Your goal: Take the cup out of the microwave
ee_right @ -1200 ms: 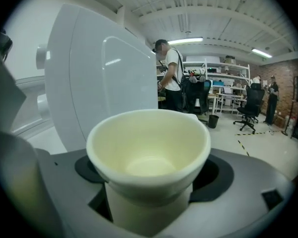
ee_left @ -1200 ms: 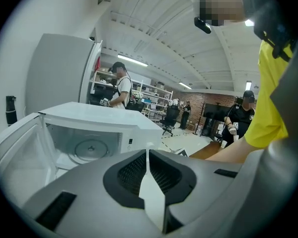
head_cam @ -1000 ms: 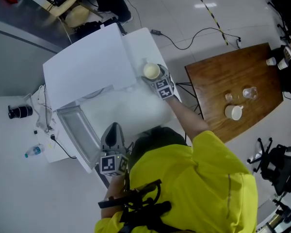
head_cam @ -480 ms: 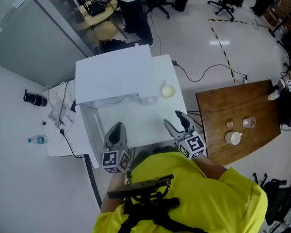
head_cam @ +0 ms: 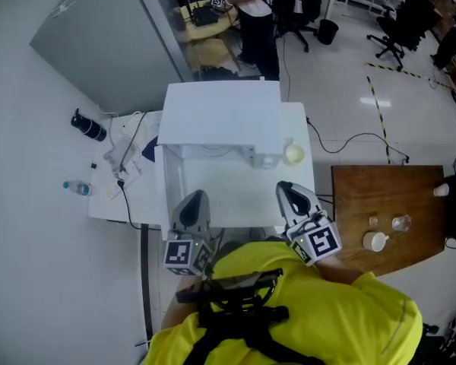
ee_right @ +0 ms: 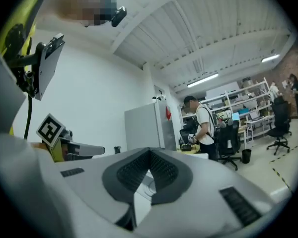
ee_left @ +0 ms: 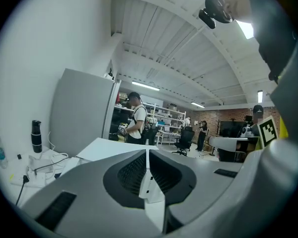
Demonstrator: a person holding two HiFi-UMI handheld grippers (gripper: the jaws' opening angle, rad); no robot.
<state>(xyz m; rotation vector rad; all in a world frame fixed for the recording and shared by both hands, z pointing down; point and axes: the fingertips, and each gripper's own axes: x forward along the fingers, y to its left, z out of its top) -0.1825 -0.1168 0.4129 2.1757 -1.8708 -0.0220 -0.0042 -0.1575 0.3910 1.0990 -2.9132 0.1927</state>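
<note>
Beside microwave, near table right edge, cup stood alone; right tongs, earlier at cup, had drawn back near person, jaws just closed, empty. Left tongs shut, empty. Clear gap between cup and right tongs.

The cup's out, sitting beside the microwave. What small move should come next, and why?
Probably nudge the door shut with the left gripper. The cup stands on the table right of the microwave, clear of both grippers. The right gripper has just closed on nothing, the left is shut and empty, and the open door is nearest it.
</note>
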